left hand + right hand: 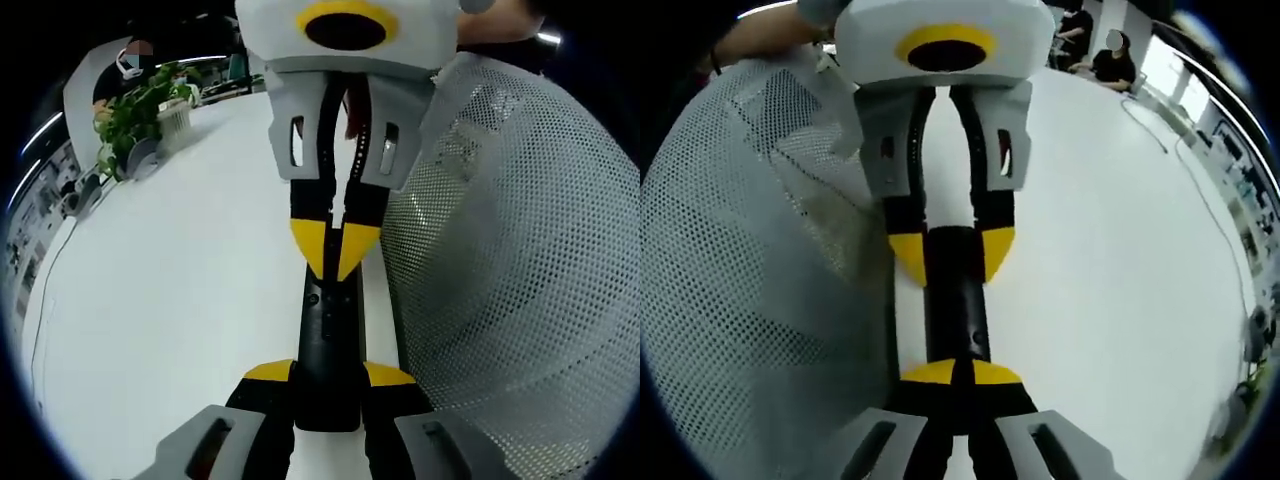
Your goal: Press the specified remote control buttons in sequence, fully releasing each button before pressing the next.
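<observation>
A slim black remote (328,335) lies lengthwise along the edge of a white table (180,290). My left gripper (328,376) is shut on the remote's near end, one yellow-tipped jaw on each side. My right gripper (336,250) comes down from the top of the left gripper view, jaws shut together, its tips resting on the remote's upper face near the small buttons. In the right gripper view my right gripper (962,373) has its yellow tips closed on top of the remote (958,305), and my left gripper (954,248) clamps the far end.
A grey mesh chair back (520,260) (750,260) stands right beside the remote and the table edge. A potted plant (140,110) sits at the table's far corner. A thin cable (1200,190) runs over the table (1110,260). Seated people (1110,60) are at the far end.
</observation>
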{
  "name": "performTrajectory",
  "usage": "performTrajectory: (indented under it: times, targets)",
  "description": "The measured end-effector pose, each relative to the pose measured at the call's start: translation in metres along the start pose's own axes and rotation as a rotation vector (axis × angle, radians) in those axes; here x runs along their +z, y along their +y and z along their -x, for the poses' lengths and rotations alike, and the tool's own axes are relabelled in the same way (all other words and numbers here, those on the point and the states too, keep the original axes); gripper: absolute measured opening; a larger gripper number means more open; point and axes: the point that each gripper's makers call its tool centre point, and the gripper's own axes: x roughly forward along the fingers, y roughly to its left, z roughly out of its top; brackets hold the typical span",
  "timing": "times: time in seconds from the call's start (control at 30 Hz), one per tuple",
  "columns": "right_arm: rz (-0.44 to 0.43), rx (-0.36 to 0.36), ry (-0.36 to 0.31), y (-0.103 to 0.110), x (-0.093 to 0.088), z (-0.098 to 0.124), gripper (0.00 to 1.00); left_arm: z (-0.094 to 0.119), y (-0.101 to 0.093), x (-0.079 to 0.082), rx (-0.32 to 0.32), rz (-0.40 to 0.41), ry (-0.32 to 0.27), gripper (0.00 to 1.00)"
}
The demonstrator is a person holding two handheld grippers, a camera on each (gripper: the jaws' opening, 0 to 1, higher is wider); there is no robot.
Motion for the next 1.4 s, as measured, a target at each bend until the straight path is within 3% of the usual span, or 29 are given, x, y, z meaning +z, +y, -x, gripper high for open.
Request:
performTrajectory:
  times: [0.23, 0.27, 0.37, 0.8, 0.87, 1.03, 1.17, 1.4]
  targets:
    - [-0.115, -0.011, -0.120, -0.0015, 0.0003, 0.0037, 0.00, 0.0002, -0.0001, 0.0001, 0.002, 0.003, -0.002, 0.25]
    - [-0.127, -0.057, -0.121, -0.0062, -0.0011, 0.0042, 0.00, 0.0002, -0.0002, 0.0001, 0.002, 0.003, -0.001, 0.25]
    - [-0.099, -0.069, -0.113, -0.0006, 0.0028, 0.0050, 0.00, 0.0004, 0.0004, -0.0002, 0.003, 0.005, -0.003, 0.25]
    - [-0.046, -0.049, -0.079, 0.0013, 0.0046, 0.0027, 0.00, 0.0002, 0.0001, -0.0004, 0.001, 0.005, -0.003, 0.25]
    - [0.041, -0.055, -0.038, 0.0004, 0.0031, 0.0008, 0.00, 0.0002, -0.0001, -0.0005, 0.002, 0.002, -0.001, 0.25]
    - [0.012, -0.027, -0.016, -0.0009, 0.0033, -0.0004, 0.00, 0.0001, 0.0001, -0.0007, 0.003, -0.001, 0.001, 0.25]
    - [-0.096, -0.002, -0.085, -0.0011, 0.0036, 0.0015, 0.00, 0.0002, 0.0002, -0.0006, 0.002, -0.002, 0.001, 0.25]
    - [-0.051, -0.020, -0.065, 0.0004, -0.0003, 0.0032, 0.00, 0.0003, 0.0004, -0.0001, -0.001, 0.010, -0.002, 0.25]
